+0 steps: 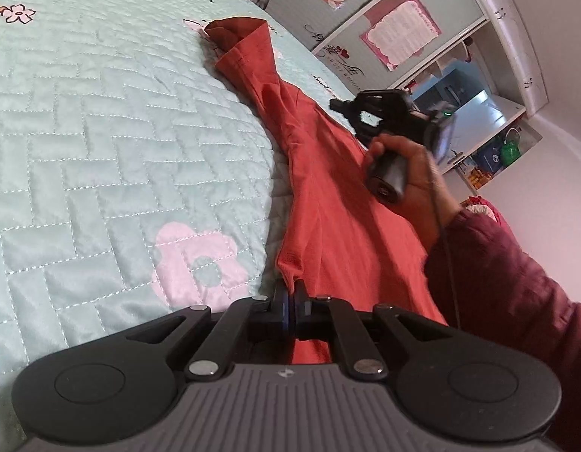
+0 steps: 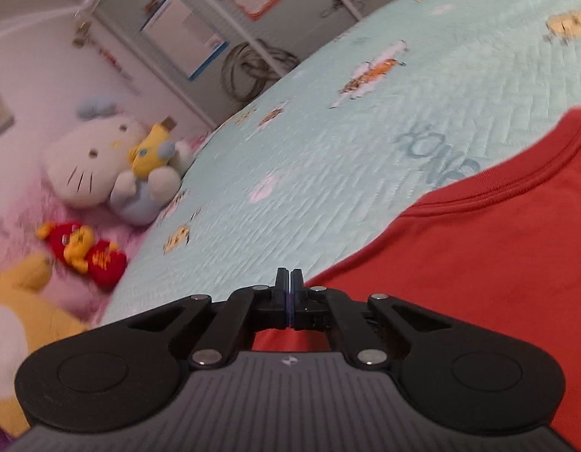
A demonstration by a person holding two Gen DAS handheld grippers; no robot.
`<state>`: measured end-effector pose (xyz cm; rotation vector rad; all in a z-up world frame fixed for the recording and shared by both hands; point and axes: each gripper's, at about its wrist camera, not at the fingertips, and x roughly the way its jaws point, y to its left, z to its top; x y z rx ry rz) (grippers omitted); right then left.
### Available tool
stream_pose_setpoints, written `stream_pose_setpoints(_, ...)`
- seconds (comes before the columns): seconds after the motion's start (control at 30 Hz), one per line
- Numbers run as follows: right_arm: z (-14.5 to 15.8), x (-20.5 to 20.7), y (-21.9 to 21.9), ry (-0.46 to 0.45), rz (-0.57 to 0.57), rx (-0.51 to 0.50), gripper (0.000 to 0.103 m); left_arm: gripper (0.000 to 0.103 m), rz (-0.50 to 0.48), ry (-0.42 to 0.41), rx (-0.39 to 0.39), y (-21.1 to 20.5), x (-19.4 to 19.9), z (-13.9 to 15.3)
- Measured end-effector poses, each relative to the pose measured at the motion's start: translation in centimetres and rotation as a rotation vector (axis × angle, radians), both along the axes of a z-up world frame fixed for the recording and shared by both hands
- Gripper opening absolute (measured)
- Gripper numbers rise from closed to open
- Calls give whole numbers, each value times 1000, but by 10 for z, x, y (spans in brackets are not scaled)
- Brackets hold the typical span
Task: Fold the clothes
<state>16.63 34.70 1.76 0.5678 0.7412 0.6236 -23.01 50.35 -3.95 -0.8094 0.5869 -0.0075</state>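
While pinched by left tool, red shirt on bedspread.

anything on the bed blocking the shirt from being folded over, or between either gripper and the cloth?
Nothing visible. The left gripper is shut on the shirt; the right gripper is shut at its edge. The bedspread beside it is bare; the plush toys sit far off.

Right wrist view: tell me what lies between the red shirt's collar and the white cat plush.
Only bare quilted bedspread, with small printed motifs, lies between the red shirt collar and the white cat plush.
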Motion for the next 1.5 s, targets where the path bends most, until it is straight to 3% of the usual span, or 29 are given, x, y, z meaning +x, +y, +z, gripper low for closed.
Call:
stream_pose_setpoints(0.17, -32, 20, 10, -25, -74, -109, 0, 7, -6, -12, -1, 1, 0, -3)
stream_pose_setpoints(0.33, -31, 25, 10, -32, -49, -91, 0, 7, -11, -20, 5, -1, -1, -3)
stream_pose_setpoints(0.53, 12, -12, -29, -195, -99, 19, 0, 7, -11, -25, 3, -2, -4, -4)
stream_pose_setpoints(0.6, 22, -17, -34, -209, -93, 14, 0, 7, -11, -26, 4, -2, -4, -4)
stream_pose_setpoints(0.7, 22, -14, -27, -202, -68, -50, 0, 7, -11, -27, 2, -2, -4, -4)
stream_pose_setpoints(0.93, -25, 5, 3, -88, -71, -208, 0, 7, -12, -30, 0, -3, -5, -4)
stream_pose_setpoints(1.07, -21, 8, 5, -91, -48, -242, 0, 7, -12, -31, 4, -3, -5, -4)
stream_pose_setpoints(1.3, 23, -5, -14, -169, -90, -149, 3, 7, -12, -32, 3, -4, -6, -4)
stream_pose_setpoints(1.4, 24, -4, -7, -156, -86, -211, 3, 7, -12, -32, 2, -3, -6, -4)
stream_pose_setpoints(1.5, 3, 2, 4, -126, -85, -289, 3, 7, -12, -32, 2, -3, -6, -4)
